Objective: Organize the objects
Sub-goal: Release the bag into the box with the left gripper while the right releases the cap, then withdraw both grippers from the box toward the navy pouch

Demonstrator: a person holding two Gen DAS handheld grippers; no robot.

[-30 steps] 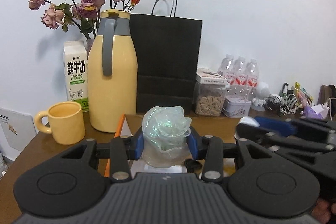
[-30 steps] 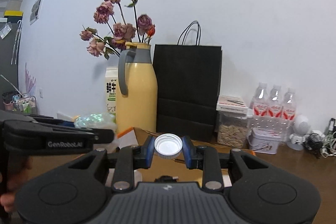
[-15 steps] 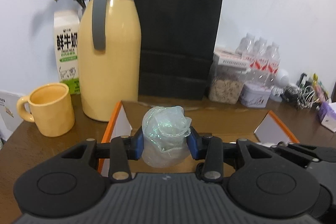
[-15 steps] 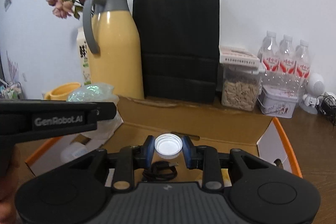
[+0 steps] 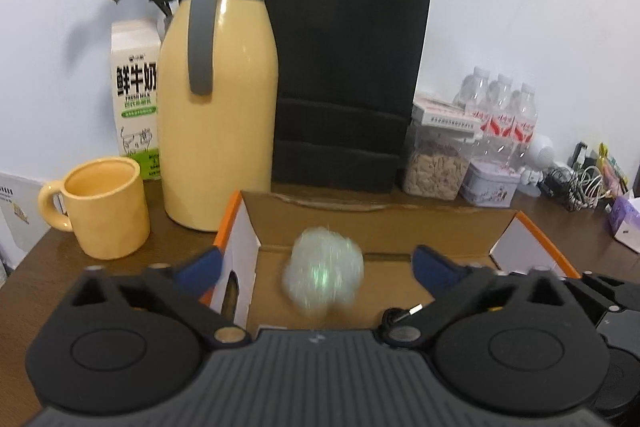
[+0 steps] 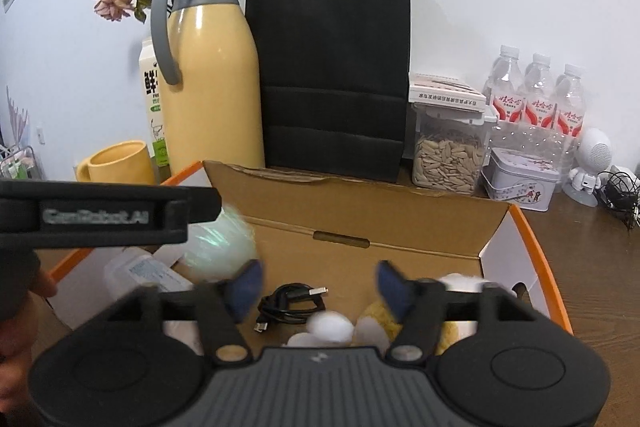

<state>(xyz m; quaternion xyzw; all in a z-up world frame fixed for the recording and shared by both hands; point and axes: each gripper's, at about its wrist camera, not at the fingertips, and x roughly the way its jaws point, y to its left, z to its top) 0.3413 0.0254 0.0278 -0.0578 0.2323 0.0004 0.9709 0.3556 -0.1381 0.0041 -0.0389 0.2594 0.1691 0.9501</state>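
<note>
The crumpled wrap (image 5: 323,269) is a blur between the spread pads of the left hand-held gripper (image 5: 316,265), touching neither: the jaws are opening and it hangs free over the box (image 5: 372,223), apparently dropping in. The white cap (image 6: 330,327) lies low in the box beside a black cable (image 6: 290,301) and some yellow and white pieces. It sits below the right hand-held gripper (image 6: 318,287), whose jaws are also opening with nothing between them. Both grippers tilt down over the open top, likely so that what they let go lands inside. The box stands near the front edge of the surface (image 5: 580,231). Behind it along the back edge are a mug (image 5: 105,207), a flask (image 5: 220,115), a black bag (image 5: 340,87) and a jar (image 5: 436,167).
</note>
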